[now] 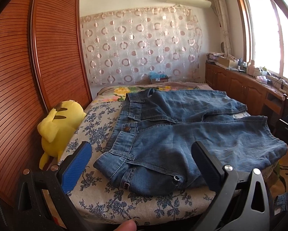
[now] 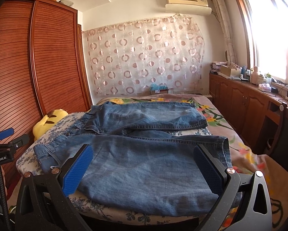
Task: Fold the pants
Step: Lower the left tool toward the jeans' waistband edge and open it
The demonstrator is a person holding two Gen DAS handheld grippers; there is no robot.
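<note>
Blue denim pants [image 1: 182,134] lie spread on the bed, waistband to the left, both short legs running right; they also show in the right wrist view [image 2: 144,154]. My left gripper [image 1: 142,165] is open, hovering over the waistband corner at the bed's near edge, touching nothing. My right gripper [image 2: 142,169] is open over the near leg, holding nothing. The left gripper [image 2: 7,136] shows at the left edge of the right wrist view.
A yellow plush toy [image 1: 57,127] lies at the bed's left side against the wooden wardrobe [image 1: 38,57]. The floral bedsheet [image 1: 109,198] covers the bed. Wooden cabinets with clutter [image 1: 249,80] run under the window on the right.
</note>
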